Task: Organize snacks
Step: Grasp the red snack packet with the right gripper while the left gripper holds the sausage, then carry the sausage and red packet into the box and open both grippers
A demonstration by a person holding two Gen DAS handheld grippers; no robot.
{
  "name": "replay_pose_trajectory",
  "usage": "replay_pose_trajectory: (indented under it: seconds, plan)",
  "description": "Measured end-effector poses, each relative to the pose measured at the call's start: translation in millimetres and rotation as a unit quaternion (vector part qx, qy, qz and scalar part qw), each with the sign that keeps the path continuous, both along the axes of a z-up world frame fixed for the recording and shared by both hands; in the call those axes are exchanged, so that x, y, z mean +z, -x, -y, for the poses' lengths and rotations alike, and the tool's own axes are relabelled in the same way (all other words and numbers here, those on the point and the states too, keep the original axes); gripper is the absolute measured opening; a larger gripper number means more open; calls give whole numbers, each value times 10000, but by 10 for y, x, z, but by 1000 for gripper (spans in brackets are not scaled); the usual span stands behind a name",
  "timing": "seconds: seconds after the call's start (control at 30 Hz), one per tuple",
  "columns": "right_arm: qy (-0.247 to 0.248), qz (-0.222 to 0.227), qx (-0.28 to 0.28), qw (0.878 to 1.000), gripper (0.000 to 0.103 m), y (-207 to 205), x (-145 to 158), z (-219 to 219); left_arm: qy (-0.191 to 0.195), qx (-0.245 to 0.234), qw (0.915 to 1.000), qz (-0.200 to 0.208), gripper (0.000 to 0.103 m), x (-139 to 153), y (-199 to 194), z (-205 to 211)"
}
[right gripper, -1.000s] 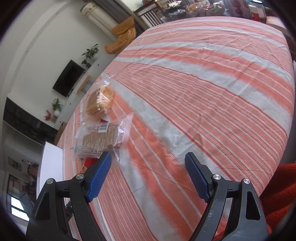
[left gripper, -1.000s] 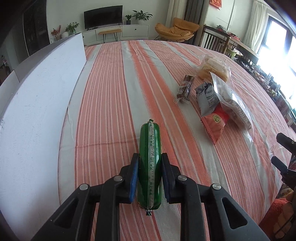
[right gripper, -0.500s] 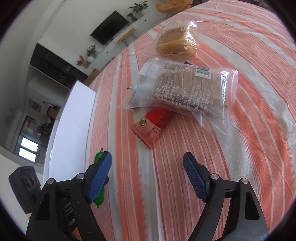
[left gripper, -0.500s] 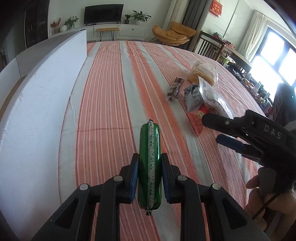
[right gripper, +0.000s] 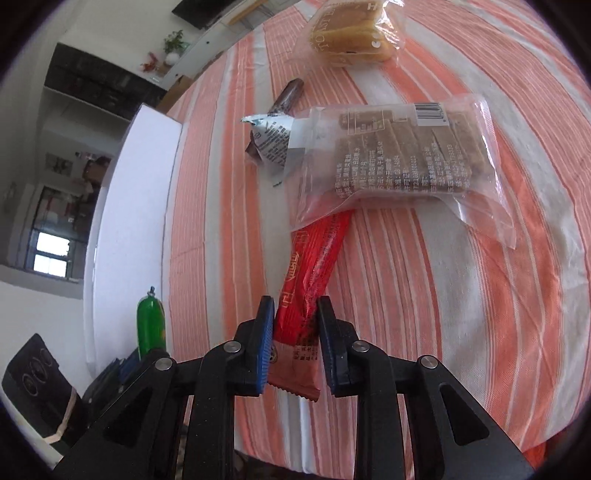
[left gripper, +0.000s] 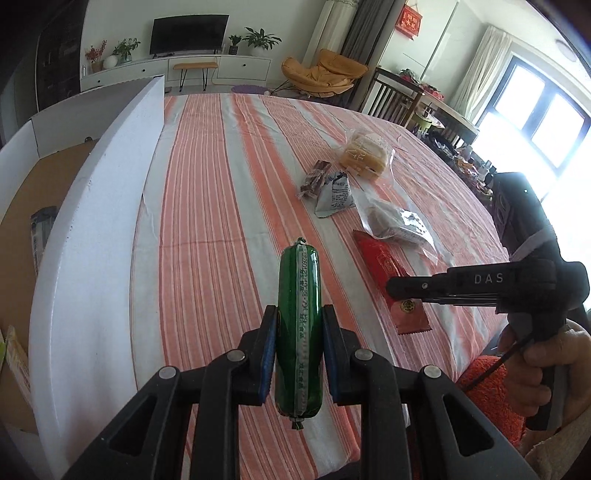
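My left gripper (left gripper: 298,325) is shut on a green sausage stick (left gripper: 299,317) and holds it above the striped table, next to the white wall of a box (left gripper: 110,221). My right gripper (right gripper: 295,317) is shut on the near end of a red snack packet (right gripper: 310,273) that lies on the cloth, its far end under a clear bag of brown biscuits (right gripper: 402,158). The right gripper (left gripper: 402,288) also shows in the left wrist view, over the red packet (left gripper: 384,266). The green stick (right gripper: 149,325) shows at lower left of the right wrist view.
A bagged yellow cake (right gripper: 351,33), a dark bar (right gripper: 288,96) and a small silver pouch (right gripper: 273,140) lie farther along the orange-striped cloth (right gripper: 461,295). The open cardboard box (left gripper: 22,206) at left holds some packets. Chairs and a second table stand beyond.
My right gripper has moved in over the red packet and closed on its near end. My left gripper still holds the green stick and has drifted a little toward the box.
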State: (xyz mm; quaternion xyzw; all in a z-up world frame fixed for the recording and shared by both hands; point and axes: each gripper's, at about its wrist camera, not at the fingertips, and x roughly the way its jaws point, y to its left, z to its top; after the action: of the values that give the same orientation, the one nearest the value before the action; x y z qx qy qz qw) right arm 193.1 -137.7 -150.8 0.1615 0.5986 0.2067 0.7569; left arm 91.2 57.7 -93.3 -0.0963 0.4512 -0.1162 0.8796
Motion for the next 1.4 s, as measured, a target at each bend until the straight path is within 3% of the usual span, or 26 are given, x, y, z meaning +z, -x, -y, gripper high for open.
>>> replay_pose_trajectory:
  seconds: [0.07, 0.17, 0.2, 0.23, 0.27, 0.33, 0.4, 0.43, 0.5, 0.57, 0.77, 0.9, 1.03, 1.2, 1.33, 1.4]
  plan:
    - [697, 199, 39, 9974, 25, 63, 52, 11, 43, 1, 10000, 26, 22, 27, 10, 6]
    - [842, 253, 11, 9961, 35, 70, 43, -22, 70, 18, 10000, 43, 22, 58, 10, 11]
    - [896, 283, 23, 9956, 41, 54, 40, -72, 66, 10, 10000, 48, 22, 66, 22, 10]
    - [1007, 365, 73, 9942, 60, 53, 32, -140, 46, -7, 10000, 55, 22, 81, 40, 15]
    - [1201, 497, 158, 9914, 67, 37, 19, -229, 27, -21, 10000, 62, 22, 93, 58, 8]
    - [1557, 763, 276, 9845, 66, 36, -1, -341, 24, -36, 10000, 79, 22, 134, 94, 0]
    - [1550, 767, 181, 9848, 33, 50, 11, -326, 59, -32, 9999, 102, 22, 177, 150, -35]
    - [1232, 634, 93, 9903, 15, 66, 27, -262, 79, -25, 9999, 119, 22, 202, 173, -55]
    - [413, 517, -89, 9978, 14, 146, 106, -104, 157, -19, 9998, 145, 22, 247, 218, -93]
    - [-25, 595, -137, 9981, 14, 237, 187, -26, 245, -23, 9996, 147, 22, 273, 261, -122]
    - [-590, 465, -154, 9971, 13, 422, 218, -61, 712, -78, 9974, -70, 22, 329, 373, -200]
    - [-1056, 729, 96, 9917, 13, 439, 612, -356, 962, 51, 9951, 205, 22, 668, 519, -453]
    - [-1495, 1181, 642, 9796, 13, 407, 1186, -884, 917, 566, 9918, 690, 22, 1048, 678, -933]
    - [-1907, 1601, 1288, 9599, 13, 533, 1723, -1506, 645, 1461, 9821, 997, 22, 1268, 826, -1630]
    - [-1968, 1789, 1796, 9471, 13, 538, 1867, -2033, 419, 2141, 9704, 1033, 22, 1229, 889, -2089]
    - [-2125, 1784, 2002, 9397, 14, 484, 1798, -2291, 247, 2624, 9602, 923, 22, 1104, 897, -2290]
